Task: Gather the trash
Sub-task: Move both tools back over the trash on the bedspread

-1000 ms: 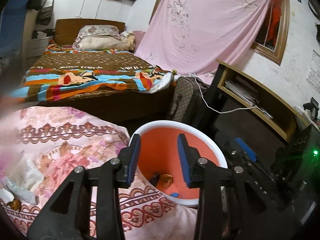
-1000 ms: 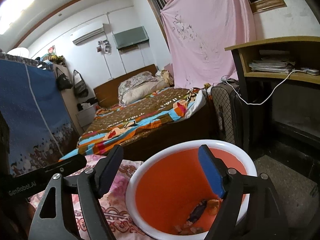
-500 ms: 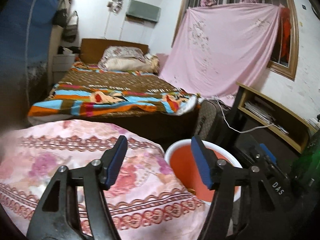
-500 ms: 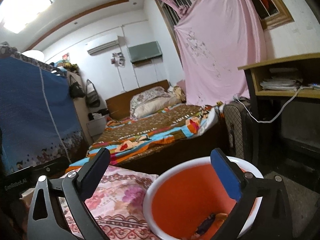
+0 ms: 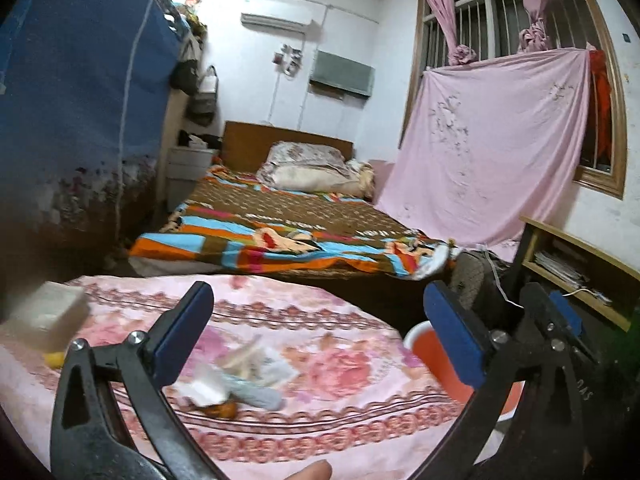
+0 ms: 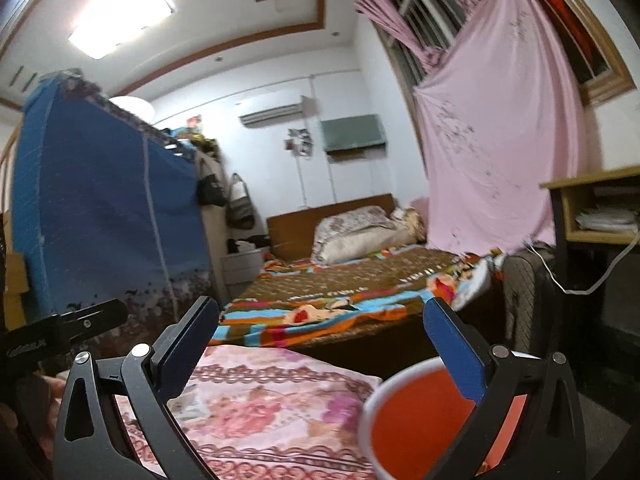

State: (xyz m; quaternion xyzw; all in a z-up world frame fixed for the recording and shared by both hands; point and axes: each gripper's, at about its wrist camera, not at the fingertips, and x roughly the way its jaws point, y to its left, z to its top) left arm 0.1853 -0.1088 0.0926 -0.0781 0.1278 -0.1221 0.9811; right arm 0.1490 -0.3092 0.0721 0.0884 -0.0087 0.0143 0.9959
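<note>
The left claw (image 5: 316, 332), black with blue pads, is spread wide open and holds nothing. It hangs above a bench draped in a pink floral cloth (image 5: 340, 372). On that cloth, low between the claw's fingers, lies a small blurred heap of trash (image 5: 240, 380): crumpled white paper and wrappers, with a small brown-orange scrap at its near edge. To the far left on the cloth sits a pale blurred block (image 5: 44, 316). A round orange plastic bin with a white rim (image 5: 430, 348) stands just beside the bench's right edge, partly hidden behind the claw's right finger.

The right claw (image 6: 320, 340) is also wide open and empty, with the same bin (image 6: 416, 424) at its lower right. Farther off stands a bed with a striped multicoloured blanket (image 6: 340, 300).
</note>
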